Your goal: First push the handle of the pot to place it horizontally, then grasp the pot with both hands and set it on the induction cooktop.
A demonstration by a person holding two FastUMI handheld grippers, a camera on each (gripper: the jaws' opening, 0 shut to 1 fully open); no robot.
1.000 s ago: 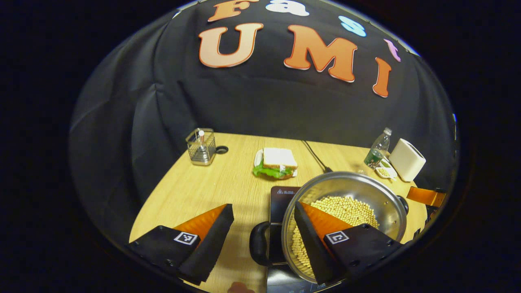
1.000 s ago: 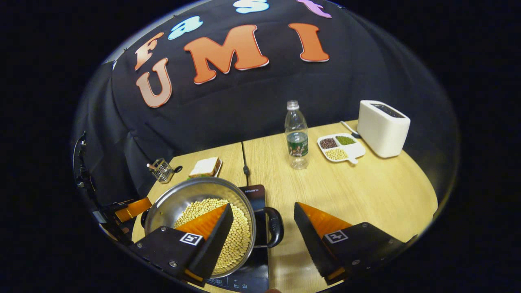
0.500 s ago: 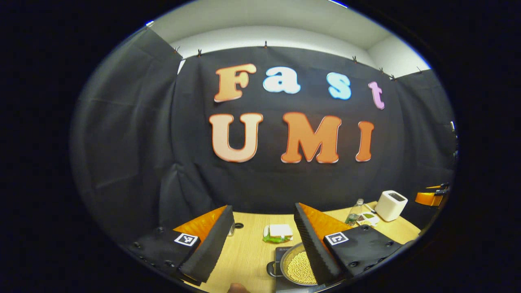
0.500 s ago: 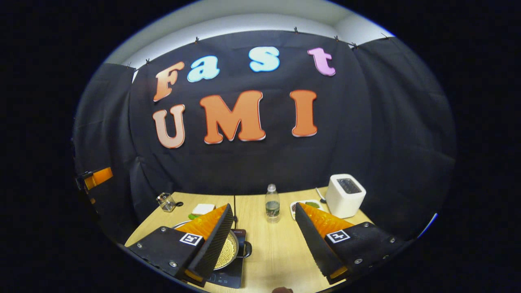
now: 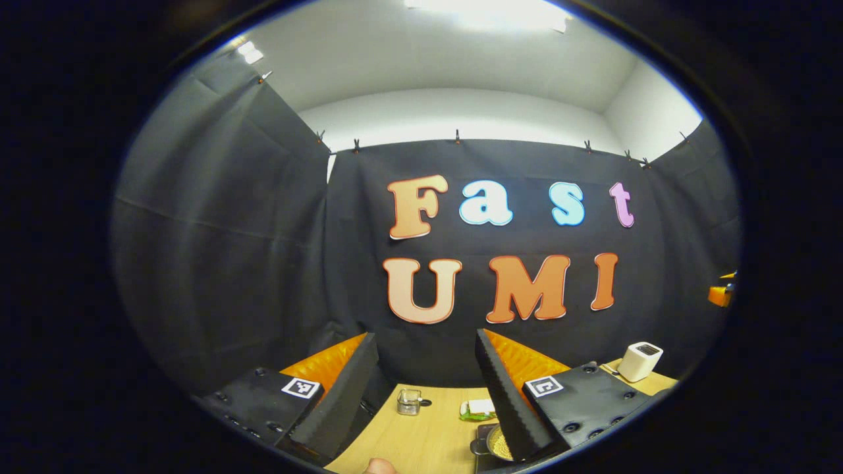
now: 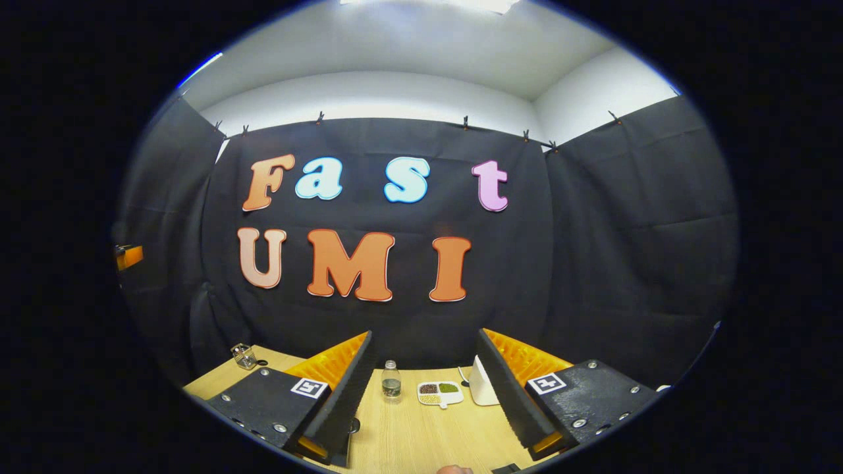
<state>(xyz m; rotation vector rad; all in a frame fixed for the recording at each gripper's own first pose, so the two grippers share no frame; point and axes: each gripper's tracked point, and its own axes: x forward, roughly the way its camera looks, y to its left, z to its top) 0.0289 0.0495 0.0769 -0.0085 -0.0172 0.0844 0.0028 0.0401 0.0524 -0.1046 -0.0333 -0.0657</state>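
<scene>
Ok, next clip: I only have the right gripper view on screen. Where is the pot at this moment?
Observer: In the left gripper view the pot sits low on the table, partly hidden by the left gripper, with pale beans inside.
Operator: Is the left gripper holding it?
Observer: No. It is open, with nothing between its fingers, and apart from the pot.
Operator: Anything close to the pot?
Observer: A sandwich lies on the table just beyond it.
</scene>
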